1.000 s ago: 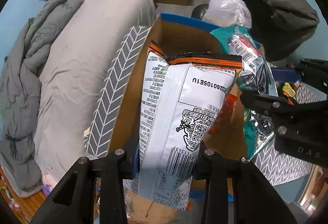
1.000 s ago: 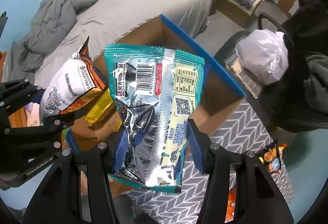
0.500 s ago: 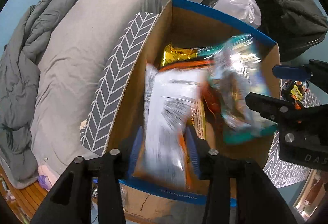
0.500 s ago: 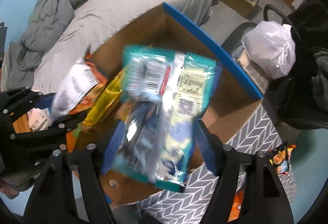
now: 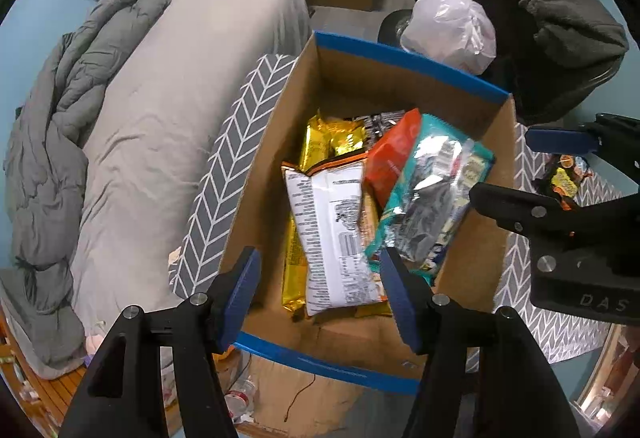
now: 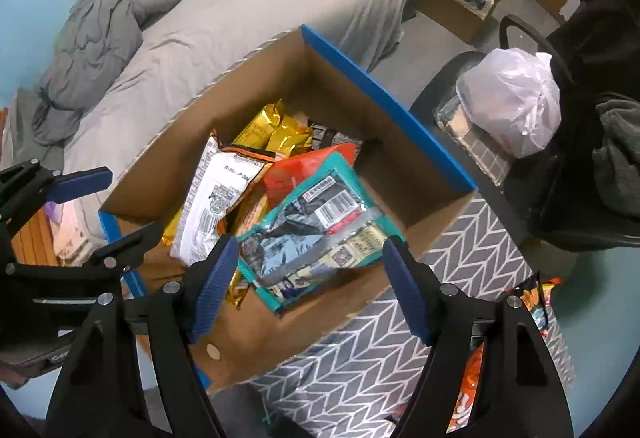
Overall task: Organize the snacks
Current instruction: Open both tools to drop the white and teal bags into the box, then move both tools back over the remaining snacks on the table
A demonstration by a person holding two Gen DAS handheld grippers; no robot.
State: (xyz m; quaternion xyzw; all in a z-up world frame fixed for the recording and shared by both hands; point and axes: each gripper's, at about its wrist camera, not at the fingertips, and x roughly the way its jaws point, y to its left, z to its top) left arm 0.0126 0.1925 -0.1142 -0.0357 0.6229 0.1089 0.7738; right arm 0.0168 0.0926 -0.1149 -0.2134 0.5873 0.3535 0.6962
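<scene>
A cardboard box (image 5: 400, 85) (image 6: 384, 97) with blue-edged flaps holds several snack bags. A white and orange bag (image 5: 332, 234) (image 6: 216, 205) lies flat in it, beside a teal and silver bag (image 5: 428, 205) (image 6: 316, 234), a red bag (image 5: 392, 153) and gold packs (image 5: 332, 137) (image 6: 276, 129). My left gripper (image 5: 318, 290) hangs above the box, jaws opening, nothing between them. My right gripper (image 6: 310, 286) is likewise above the box, jaws opening and empty. Each gripper also shows at the edge of the other's view.
The box rests on a grey chevron-patterned surface (image 6: 360, 358) (image 5: 228, 181). More snack bags (image 6: 532, 314) (image 5: 564, 177) lie on it to the right. A bed with grey bedding (image 5: 140, 97) is to the left. A chair with a white plastic bag (image 6: 516, 97) stands behind.
Both grippers have let go: the white and orange bag and the teal bag fell from between the jaws into the box and now lie there. Both pairs of jaws stand wider.
</scene>
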